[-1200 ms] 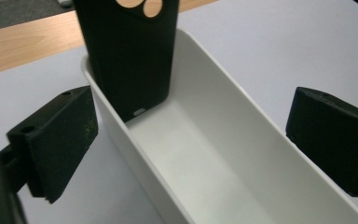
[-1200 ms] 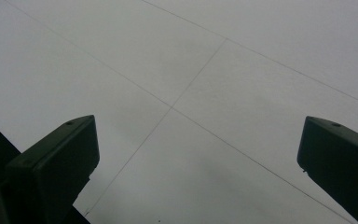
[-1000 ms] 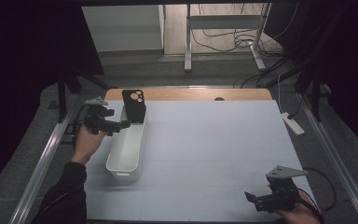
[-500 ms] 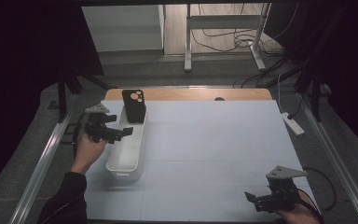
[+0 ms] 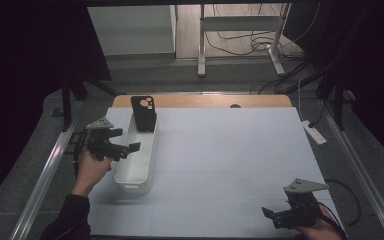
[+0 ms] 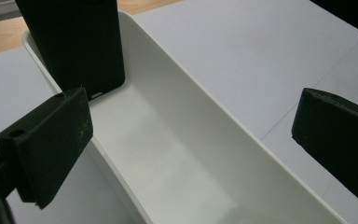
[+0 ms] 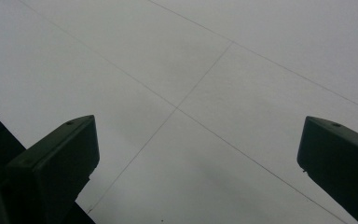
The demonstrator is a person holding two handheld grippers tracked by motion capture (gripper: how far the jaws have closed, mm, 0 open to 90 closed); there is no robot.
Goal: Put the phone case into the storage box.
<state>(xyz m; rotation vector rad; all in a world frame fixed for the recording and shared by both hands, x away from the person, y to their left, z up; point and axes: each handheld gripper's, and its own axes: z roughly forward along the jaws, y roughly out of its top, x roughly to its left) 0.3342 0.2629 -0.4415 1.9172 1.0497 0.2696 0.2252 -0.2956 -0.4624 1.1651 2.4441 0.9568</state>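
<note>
A long white tray [image 5: 136, 161] lies at the left of the table. A black phone [image 5: 144, 113] stands tilted against its far end, camera side showing. My left gripper [image 5: 130, 144] hovers open over the tray's left rim, about mid-length; in the left gripper view the tray [image 6: 186, 154] runs between the wide-apart jaws, with the phone [image 6: 74, 42] ahead at top left. My right gripper [image 5: 271, 214] rests open near the front right edge of the table. The right gripper view looks along both jaws at bare white table surface [image 7: 191, 93].
A white power strip [image 5: 313, 132] lies on the frame at the right. A strip of wooden tabletop [image 5: 205, 101] borders the far side of the white mat. Metal rails run along both sides. A desk frame and cables sit beyond the table.
My left gripper has drawn back from the phone toward the near side, along the tray's left rim. The phone stays propped in the tray. The right gripper has not moved.
</note>
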